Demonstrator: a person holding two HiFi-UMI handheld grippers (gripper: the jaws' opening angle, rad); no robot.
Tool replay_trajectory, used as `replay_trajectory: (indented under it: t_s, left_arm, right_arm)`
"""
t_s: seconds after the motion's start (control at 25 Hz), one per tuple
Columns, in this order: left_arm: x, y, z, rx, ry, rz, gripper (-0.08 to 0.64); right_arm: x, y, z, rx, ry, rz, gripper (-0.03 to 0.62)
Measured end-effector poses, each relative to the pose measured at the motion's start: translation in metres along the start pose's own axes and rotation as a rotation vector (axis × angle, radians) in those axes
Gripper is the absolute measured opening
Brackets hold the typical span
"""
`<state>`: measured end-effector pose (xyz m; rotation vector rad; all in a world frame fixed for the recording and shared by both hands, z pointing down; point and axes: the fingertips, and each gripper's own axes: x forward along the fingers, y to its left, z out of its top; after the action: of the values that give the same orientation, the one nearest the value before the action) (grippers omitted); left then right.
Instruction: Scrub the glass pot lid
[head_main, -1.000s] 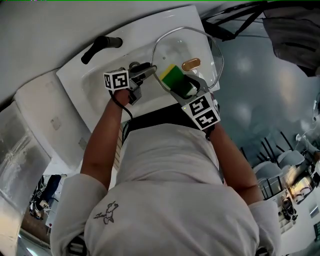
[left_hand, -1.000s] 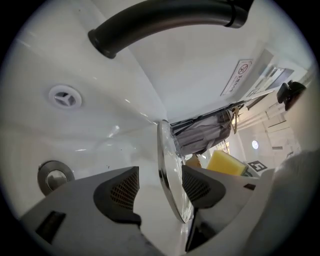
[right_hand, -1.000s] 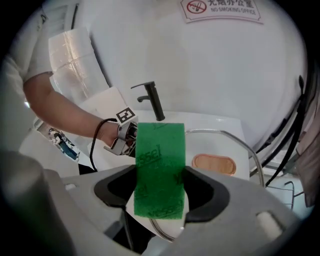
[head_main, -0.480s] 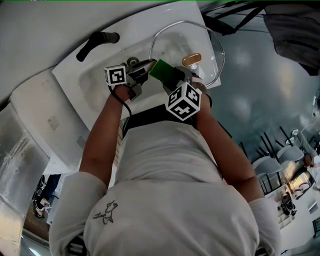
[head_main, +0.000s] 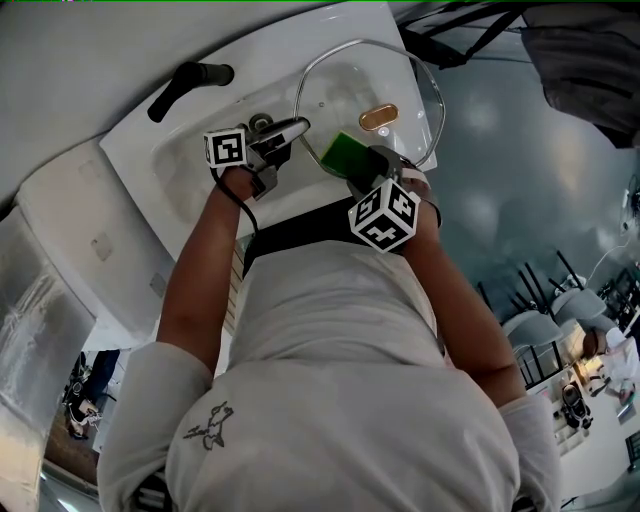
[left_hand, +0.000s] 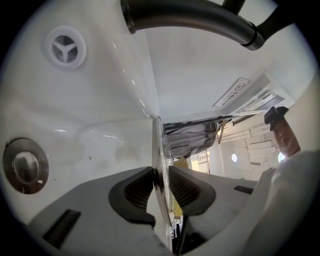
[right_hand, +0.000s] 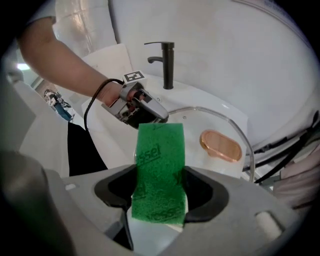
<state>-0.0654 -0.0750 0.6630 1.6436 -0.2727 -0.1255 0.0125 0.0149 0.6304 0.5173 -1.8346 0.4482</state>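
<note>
The glass pot lid (head_main: 400, 85) with a copper knob (head_main: 379, 117) stands tilted over the white sink (head_main: 165, 165). My left gripper (head_main: 298, 126) has just been closing, and it is shut on the lid's metal rim (left_hand: 158, 150). The rim runs edge-on between the left gripper's (left_hand: 161, 187) pads. My right gripper (head_main: 352, 160) is shut on a green sponge (right_hand: 159, 165), its scouring face up, and points steeply down just in front of the lid (right_hand: 220, 125) and knob (right_hand: 220, 145). In the right gripper view the left gripper (right_hand: 142, 112) sits beyond the sponge.
A black faucet (head_main: 190, 85) stands at the back of the sink, and it arches overhead in the left gripper view (left_hand: 190, 17). The drain plug (left_hand: 25, 165) and overflow hole (left_hand: 65, 46) lie in the basin. Black cables (right_hand: 285, 150) hang to the right of the lid.
The right gripper has rolled and dropped toward the lid, so the sponge's yellow side no longer shows. The left gripper has stayed at the lid's rim.
</note>
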Motion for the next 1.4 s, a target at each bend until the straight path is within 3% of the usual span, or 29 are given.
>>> replay_trajectory:
  t_s: [0.36, 0.48, 0.64, 0.84, 0.96, 1.12, 1.4]
  left_arm:
    - [0.0, 0.0, -0.001, 0.002, 0.02, 0.014, 0.097]
    - [-0.001, 0.001, -0.001, -0.002, 0.024, 0.029, 0.097]
    - [0.001, -0.001, -0.001, -0.01, 0.017, 0.018, 0.097]
    - [0.0, 0.0, -0.001, -0.034, 0.012, 0.042, 0.097]
    - [0.001, -0.001, -0.001, -0.031, 0.015, 0.031, 0.097]
    - [0.0, 0.0, -0.002, -0.024, 0.035, 0.032, 0.097]
    - [0.001, 0.0, -0.004, -0.037, 0.052, 0.015, 0.094]
  right_arm:
    - [-0.021, -0.043, -0.102, 0.168, 0.105, -0.045, 0.285]
    - [-0.027, -0.055, -0.119, 0.214, 0.122, -0.053, 0.287]
    - [-0.033, -0.054, -0.084, 0.167, 0.054, -0.051, 0.287]
    - [-0.017, -0.011, -0.003, -0.068, -0.04, 0.02, 0.287]
    - [-0.006, 0.001, 0.012, -0.155, -0.037, 0.04, 0.287]
    - [-0.011, -0.011, -0.001, -0.106, -0.044, 0.069, 0.287]
    - [-0.024, -0.054, -0.061, 0.0, 0.037, 0.063, 0.286]
